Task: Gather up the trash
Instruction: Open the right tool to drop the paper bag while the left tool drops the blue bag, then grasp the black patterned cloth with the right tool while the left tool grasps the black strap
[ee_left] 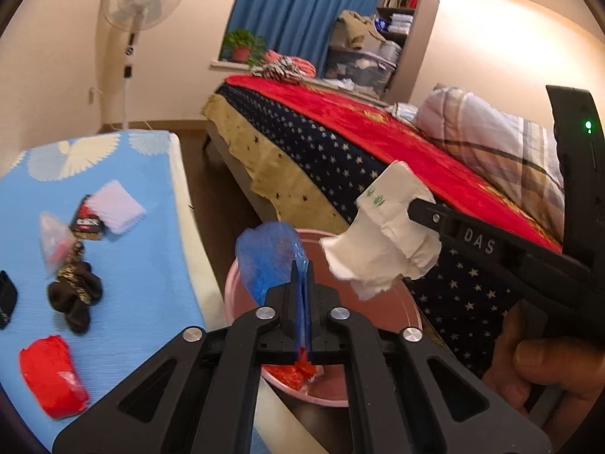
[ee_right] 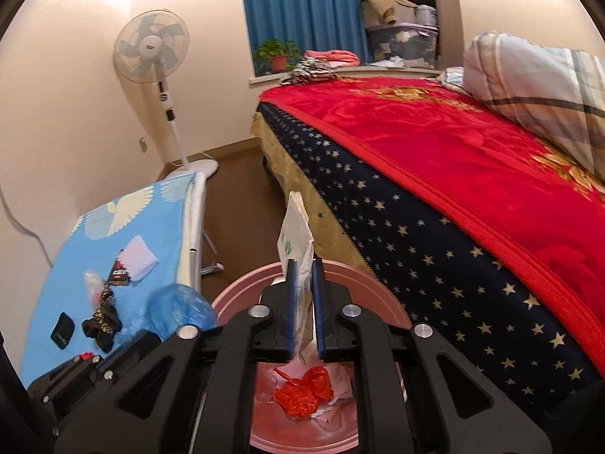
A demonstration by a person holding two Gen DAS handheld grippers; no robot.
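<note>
Left gripper [ee_left: 301, 268] is hanging over the pink basin [ee_left: 410, 304], jaws closed down to a thin slit and pinching a blue plastic bag [ee_left: 264, 261]; the bag is ballooning out toward 11 o'clock of the jaws, above the basin's near-left rim.

Right gripper [ee_right: 303, 270] is also sitting over the basin [ee_right: 393, 308], jaws nearly closed on a crumpled white paper wrapper [ee_right: 293, 234] with small green print. In the left wrist view the wrapper [ee_left: 382, 242] is dangling at 2 o'clock of the left jaws, above the basin's far-right rim (right gripper entering from 3 o'clock, hand [ee_left: 544, 370] visible on its grip).

Basin is standing on the floor between the bench and the bed [ee_right: 472, 174]. Inside it: crumpled red foil wrapper [ee_right: 304, 391] lying on some white paper scraps.

Bench [ee_left: 151, 249] with blue cover is lying at 9 o'clock in the left view. Resting on it:
- red wrapper [ee_left: 51, 374], at 8 o'clock, near edge
- black socks with patterned band [ee_left: 73, 295]
- lilac folded cloth [ee_left: 117, 206], touching a black-and-red label card [ee_left: 87, 223]
- clear plastic packet [ee_left: 53, 240], just beside the card
- small black item [ee_left: 6, 299], cut by the frame edge (cannot tell what it is)

Standing fan [ee_right: 155, 53] is showing at 11 o'clock, pillow [ee_right: 537, 75] on the bed at 2 o'clock.
</note>
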